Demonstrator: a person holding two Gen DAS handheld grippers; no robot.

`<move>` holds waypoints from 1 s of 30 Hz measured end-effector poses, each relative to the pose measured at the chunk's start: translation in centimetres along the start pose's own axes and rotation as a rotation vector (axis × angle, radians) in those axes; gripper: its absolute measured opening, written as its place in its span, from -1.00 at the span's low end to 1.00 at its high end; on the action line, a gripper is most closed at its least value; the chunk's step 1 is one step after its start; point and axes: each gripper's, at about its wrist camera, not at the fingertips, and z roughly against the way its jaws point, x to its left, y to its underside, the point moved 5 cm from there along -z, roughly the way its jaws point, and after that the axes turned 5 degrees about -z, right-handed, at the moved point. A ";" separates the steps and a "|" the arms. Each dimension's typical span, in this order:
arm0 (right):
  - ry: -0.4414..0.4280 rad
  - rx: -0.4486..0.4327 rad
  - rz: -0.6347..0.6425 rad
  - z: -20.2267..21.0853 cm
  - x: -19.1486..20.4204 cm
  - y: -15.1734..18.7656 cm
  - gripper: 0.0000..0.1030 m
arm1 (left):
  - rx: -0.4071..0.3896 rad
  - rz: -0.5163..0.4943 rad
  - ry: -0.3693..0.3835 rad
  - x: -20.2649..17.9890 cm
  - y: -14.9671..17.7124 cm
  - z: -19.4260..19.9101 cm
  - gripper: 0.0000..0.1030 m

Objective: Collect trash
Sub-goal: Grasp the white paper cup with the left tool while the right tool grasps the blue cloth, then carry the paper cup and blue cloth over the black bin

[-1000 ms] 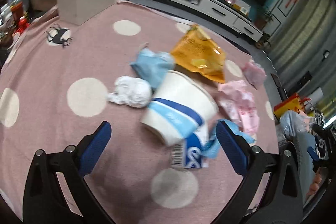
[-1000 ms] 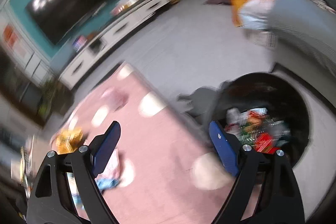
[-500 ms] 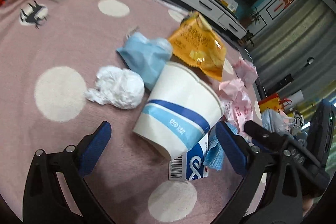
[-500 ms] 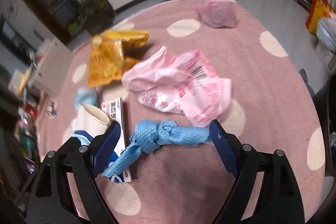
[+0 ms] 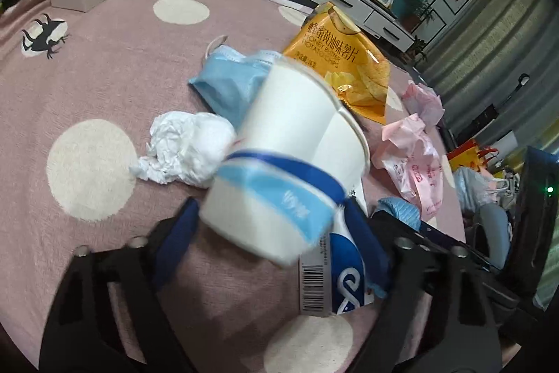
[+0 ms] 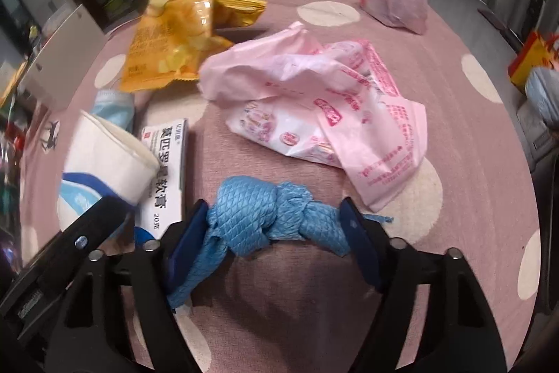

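At the centre of the pink dotted rug (image 5: 104, 65) lie one paper cup (image 5: 290, 163), one tissue wad (image 5: 188, 149), one face mask (image 5: 227, 83), one yellow chip bag (image 5: 346, 58), one white carton (image 6: 166, 177) and two pink bags (image 6: 325, 114). The left gripper (image 5: 270, 233) is closing around the cup; the right gripper (image 6: 276, 233) is closing around one knotted blue cloth (image 6: 269, 215), low in the frame.

We count one paper cup (image 5: 290, 159), one chip bag (image 5: 344, 58), one face mask (image 5: 227, 83) and one crumpled tissue (image 5: 185, 149). We also count two pink plastic bags (image 6: 328, 100) (image 6: 394, 2), one knotted blue cloth (image 6: 265, 219) and one small carton (image 6: 166, 173).
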 end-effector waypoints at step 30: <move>-0.096 -0.069 -0.116 5.1 -3.4 -1.1 -0.32 | -0.080 -0.053 0.111 -4.9 0.2 4.9 0.06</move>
